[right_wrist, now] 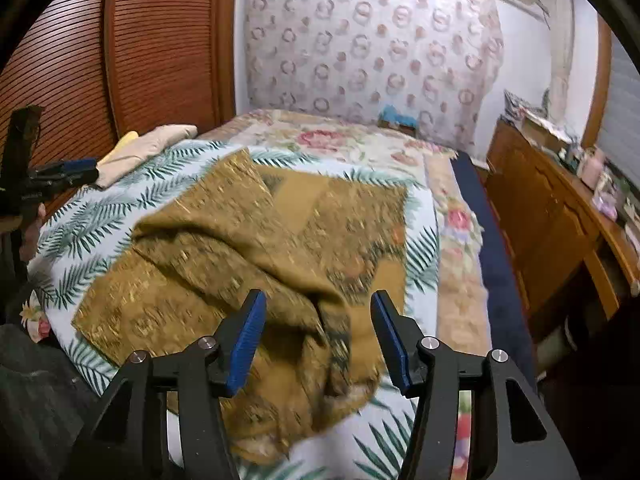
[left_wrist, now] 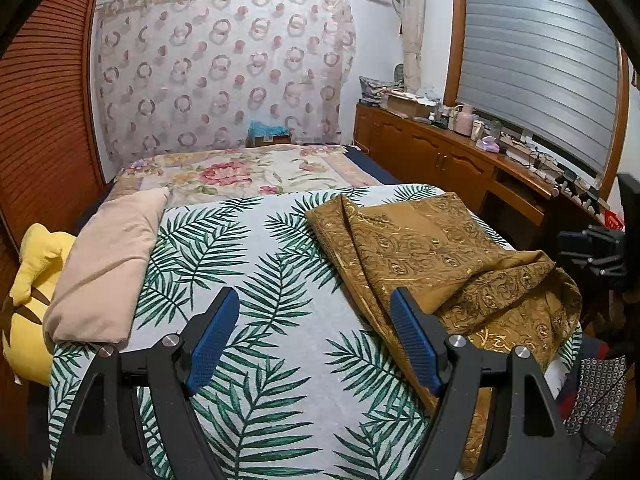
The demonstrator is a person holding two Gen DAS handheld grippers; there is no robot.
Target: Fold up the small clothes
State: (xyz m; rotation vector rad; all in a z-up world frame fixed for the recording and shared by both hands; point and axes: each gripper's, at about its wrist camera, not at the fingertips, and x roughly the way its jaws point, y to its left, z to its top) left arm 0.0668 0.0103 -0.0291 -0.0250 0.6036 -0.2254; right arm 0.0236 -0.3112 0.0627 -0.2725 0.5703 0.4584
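The gold brocade cloth (right_wrist: 256, 248) lay rumpled on the palm-leaf bedspread (left_wrist: 248, 264), toward its right edge. Over it the right gripper (right_wrist: 318, 338) stood parted, gripping nothing. The left gripper (left_wrist: 316, 336) gaped empty beside it, near a beige pillow (left_wrist: 104, 264).

The garment (left_wrist: 440, 256) is mustard-gold with a metallic gold paisley and scroll pattern; plain mustard panels show between the patterned areas. The bedspread (left_wrist: 280, 320) is white with dark green palm fronds. The quilt (left_wrist: 240, 172) beyond it is cream with pink and red flowers. The pillow (left_wrist: 104, 264) is plain pale beige. The soft toy (left_wrist: 32, 280) is yellow with brown markings. The wall hanging (left_wrist: 224, 68) is sheer, with pink rings and dots. Each gripper (left_wrist: 316, 312) (right_wrist: 318, 308) is black with blue pads. The cabinet (left_wrist: 440, 152) is reddish-brown wood.
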